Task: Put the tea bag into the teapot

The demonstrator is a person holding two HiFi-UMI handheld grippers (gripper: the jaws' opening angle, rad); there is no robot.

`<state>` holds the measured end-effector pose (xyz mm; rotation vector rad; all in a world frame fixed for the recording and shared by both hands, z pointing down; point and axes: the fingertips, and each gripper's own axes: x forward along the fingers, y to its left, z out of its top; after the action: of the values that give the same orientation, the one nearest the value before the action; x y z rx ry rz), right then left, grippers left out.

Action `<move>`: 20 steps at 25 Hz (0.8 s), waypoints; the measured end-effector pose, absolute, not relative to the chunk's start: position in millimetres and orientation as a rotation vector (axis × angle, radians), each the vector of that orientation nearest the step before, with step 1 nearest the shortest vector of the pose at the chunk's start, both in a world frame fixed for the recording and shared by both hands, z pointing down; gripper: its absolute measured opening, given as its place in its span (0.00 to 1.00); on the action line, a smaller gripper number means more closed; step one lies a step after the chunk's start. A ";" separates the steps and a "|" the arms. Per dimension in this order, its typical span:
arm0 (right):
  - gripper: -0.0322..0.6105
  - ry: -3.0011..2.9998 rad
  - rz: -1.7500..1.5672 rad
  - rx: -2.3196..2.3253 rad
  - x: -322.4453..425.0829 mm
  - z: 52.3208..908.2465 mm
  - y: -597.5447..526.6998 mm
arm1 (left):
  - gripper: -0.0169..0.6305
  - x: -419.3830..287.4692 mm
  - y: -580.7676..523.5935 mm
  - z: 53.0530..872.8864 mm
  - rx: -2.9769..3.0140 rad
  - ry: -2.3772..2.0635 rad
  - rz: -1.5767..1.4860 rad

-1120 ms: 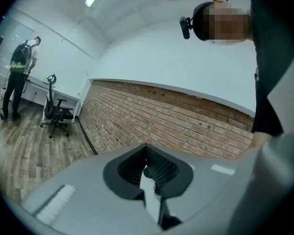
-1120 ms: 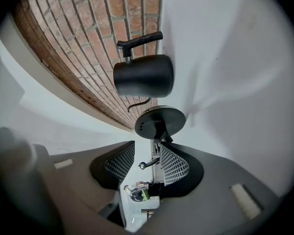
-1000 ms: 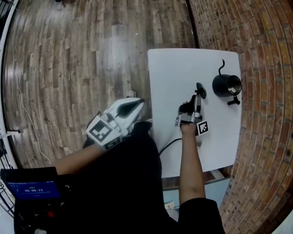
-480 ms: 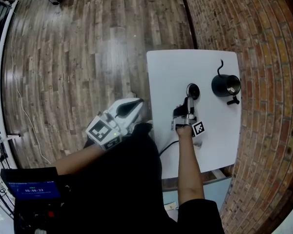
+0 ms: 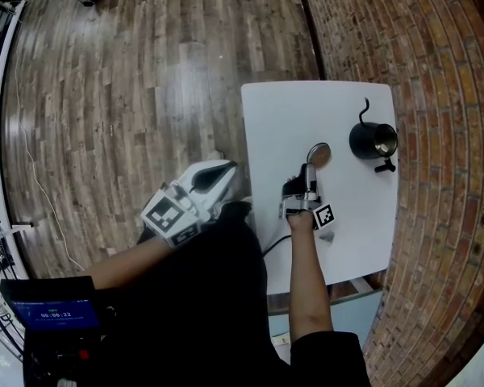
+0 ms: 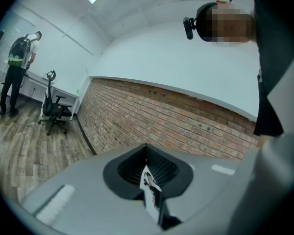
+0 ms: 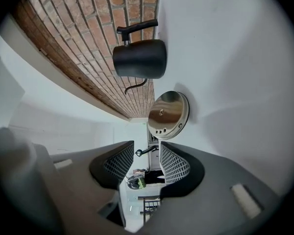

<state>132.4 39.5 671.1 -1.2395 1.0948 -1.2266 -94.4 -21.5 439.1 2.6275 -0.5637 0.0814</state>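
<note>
Tea bag (image 6: 150, 195): pinched between the pressed-together jaws of the left gripper (image 6: 147, 165), showing only as a white slip. In the head view, this gripper (image 5: 218, 177) is held off the left edge of the table (image 5: 282, 111), well apart from the teapot (image 5: 373, 141).

Teapot: black, upright near the table's far right edge, its mouth uncovered and its thin spout pointing away from the person. The lid (image 5: 318, 154) lies on the table between teapot and right gripper (image 5: 308, 172), shiny underside showing and apparently tilted. The right gripper's jaws have just been opening and stand spread with nothing between them, and the lid (image 7: 168, 114) sits just beyond their tips.

Likely faults:
- The left gripper must cross the whole table, and the right gripper and lid lie near that route. A brush against the lid could set it rocking or send it sliding.
- The teapot's mouth is small, so a bag released off-centre would probably catch on the rim or fall to the table.
- How the bag hangs below the jaws is not visible, so a swinging bag may miss.
- The teapot stands close to the edge, and a nudge could push it off.

Surroundings: white tabletop, otherwise bare. There is a brick wall (image 5: 444, 135) to the right and a wood-plank floor (image 5: 129, 95) to the left. The left gripper view shows a standing person (image 6: 19, 72) and an office chair (image 6: 51, 109) in the distance.
</note>
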 end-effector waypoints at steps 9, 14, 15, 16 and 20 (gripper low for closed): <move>0.28 1.117 -1.115 -1.373 150.8 654.2 70.5 | 0.03 -83.7 -19.0 436.6 2.658 -0.488 0.092; 0.26 1.153 -1.057 -1.426 153.6 633.7 86.8 | 0.03 -66.9 -12.2 429.5 2.672 -0.386 0.065; 0.26 1.158 -1.045 -1.433 153.3 629.8 89.2 | 0.03 -63.7 -12.1 428.3 2.678 -0.367 0.063; 0.26 1.161 -1.033 -1.435 152.3 626.0 92.4 | 0.03 -60.8 -11.0 427.1 2.685 -0.348 0.060; 0.19 1.174 -0.979 -1.443 148.3 611.5 115.0 | 0.03 -52.2 6.3 422.7 2.695 -0.292 0.038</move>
<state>148.3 115.0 611.5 -1.4431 1.1736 -0.9792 -52.2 6.3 422.7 2.6951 -0.2923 0.0384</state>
